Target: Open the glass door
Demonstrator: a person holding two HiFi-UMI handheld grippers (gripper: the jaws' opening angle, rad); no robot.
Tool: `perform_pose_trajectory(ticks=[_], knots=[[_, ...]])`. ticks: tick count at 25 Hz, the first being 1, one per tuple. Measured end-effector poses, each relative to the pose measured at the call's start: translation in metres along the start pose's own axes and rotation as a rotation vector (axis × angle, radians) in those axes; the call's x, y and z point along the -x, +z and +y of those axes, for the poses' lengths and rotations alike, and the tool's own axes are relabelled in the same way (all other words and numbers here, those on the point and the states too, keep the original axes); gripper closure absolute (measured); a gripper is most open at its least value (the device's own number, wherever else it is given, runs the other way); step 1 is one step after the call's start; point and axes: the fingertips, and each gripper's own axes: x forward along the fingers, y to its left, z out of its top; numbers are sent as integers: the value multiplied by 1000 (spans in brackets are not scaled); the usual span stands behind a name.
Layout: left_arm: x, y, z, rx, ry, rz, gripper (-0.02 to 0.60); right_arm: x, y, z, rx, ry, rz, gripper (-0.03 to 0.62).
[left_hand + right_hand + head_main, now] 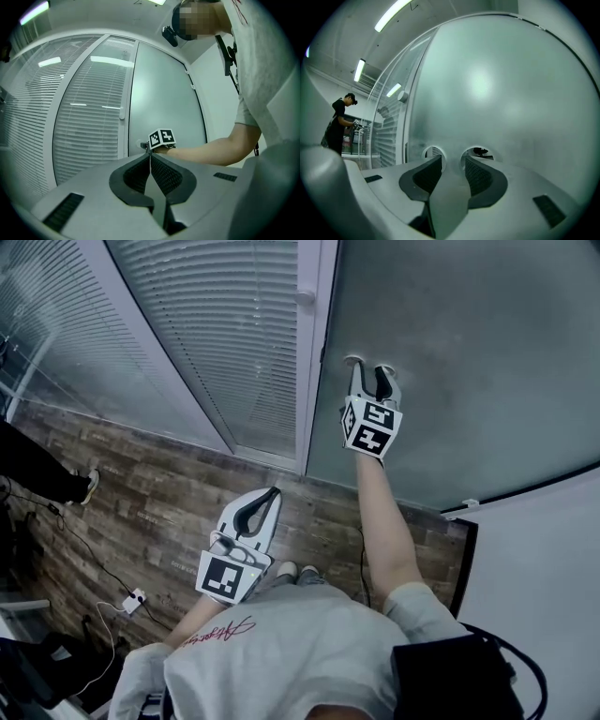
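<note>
Glass door (469, 362); right hand-held gripper (369, 365) wide-spread

Wood-plank floor (169, 493), small white box (134, 599), cables (70, 532)

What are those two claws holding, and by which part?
Nothing is held. The left gripper is shut and empty; the right gripper is open at the frosted glass door, gripping nothing.

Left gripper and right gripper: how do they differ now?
The left gripper has its jaws together; the right gripper has them apart. The left gripper is close to the person; the right gripper is stretched out to the frosted glass door. Both hold nothing.
</note>
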Motion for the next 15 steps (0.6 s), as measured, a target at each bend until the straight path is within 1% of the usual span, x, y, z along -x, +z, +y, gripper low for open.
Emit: perform_pose_trajectory(ticks=[7, 12, 15], knots=[[8, -7, 18, 18, 50, 27, 563, -13, 8, -3, 18, -50, -36, 457], [10, -7, 20, 22, 47, 25, 563, -9, 8, -5, 8, -88, -41, 464], [10, -7, 21, 20, 41, 27, 563, -7, 9, -2, 8, -84, -50, 464]])
